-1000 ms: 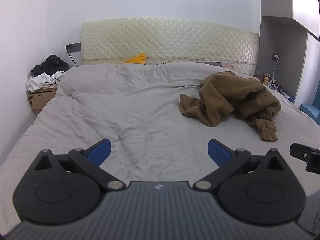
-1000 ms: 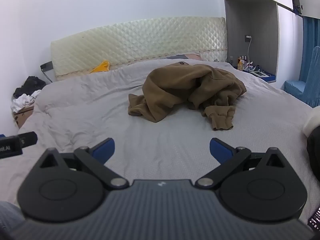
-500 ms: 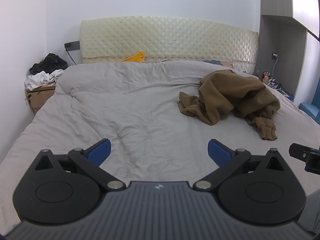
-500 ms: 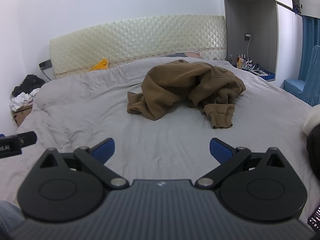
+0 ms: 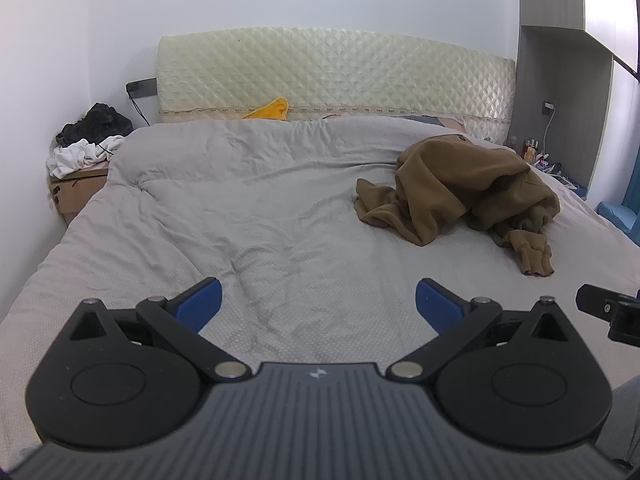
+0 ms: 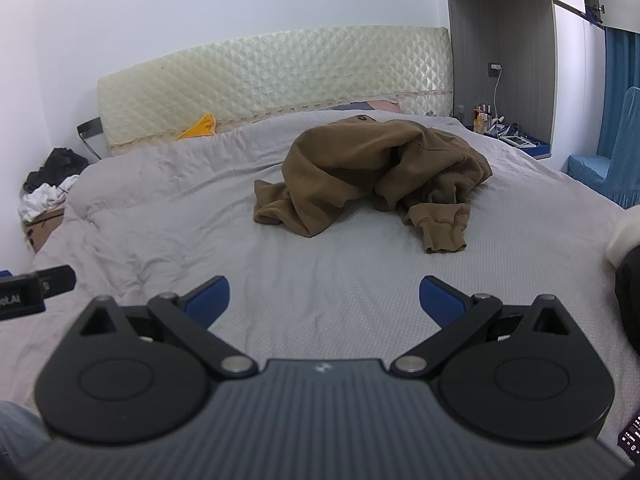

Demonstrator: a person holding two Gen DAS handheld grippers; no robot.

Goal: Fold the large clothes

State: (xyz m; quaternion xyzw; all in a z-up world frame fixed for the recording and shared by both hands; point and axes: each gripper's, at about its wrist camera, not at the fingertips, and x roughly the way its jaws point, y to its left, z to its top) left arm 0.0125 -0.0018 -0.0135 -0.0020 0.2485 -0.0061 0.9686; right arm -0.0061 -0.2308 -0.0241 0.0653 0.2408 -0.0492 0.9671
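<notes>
1. Left wrist view first: the left gripper (image 5: pixel 318 300) has its jaws spread wide with nothing between them, just bare gray duvet (image 5: pixel 248 216) under the gap. The brown sweatshirt (image 5: pixel 460 184) sits well ahead of it and off to its right, so this one would have to swing right as well as forward to reach it. A tip of the right gripper (image 5: pixel 608 312) pokes in at the right edge, level with this gripper.

2. Same view, shape of the heap: it's crumpled, stretched roughly side to side across the bed, with one cuffed sleeve (image 5: pixel 534 254) trailing toward the tools at its right end and a loose flap at its left end.

3. Right wrist view: the right gripper (image 6: pixel 324 298) is also spread wide and empty. Here the sweatshirt (image 6: pixel 360 172) lies almost dead ahead, only a bit right of center, and the sleeve (image 6: pixel 442 228) is the closest part to the fingertips. I'd say the right hand is the nearer one, and the sleeve looks like the obvious first grab. Still well apart though, nothing is touching yet.

4. Count: two grippers, one sweatshirt, one sleeve cuff showing (the other is buried or hidden, can't tell). Also one yellow cloth (image 6: pixel 200 128) up by the headboard (image 6: pixel 280 80), far beyond the heap.
</notes>
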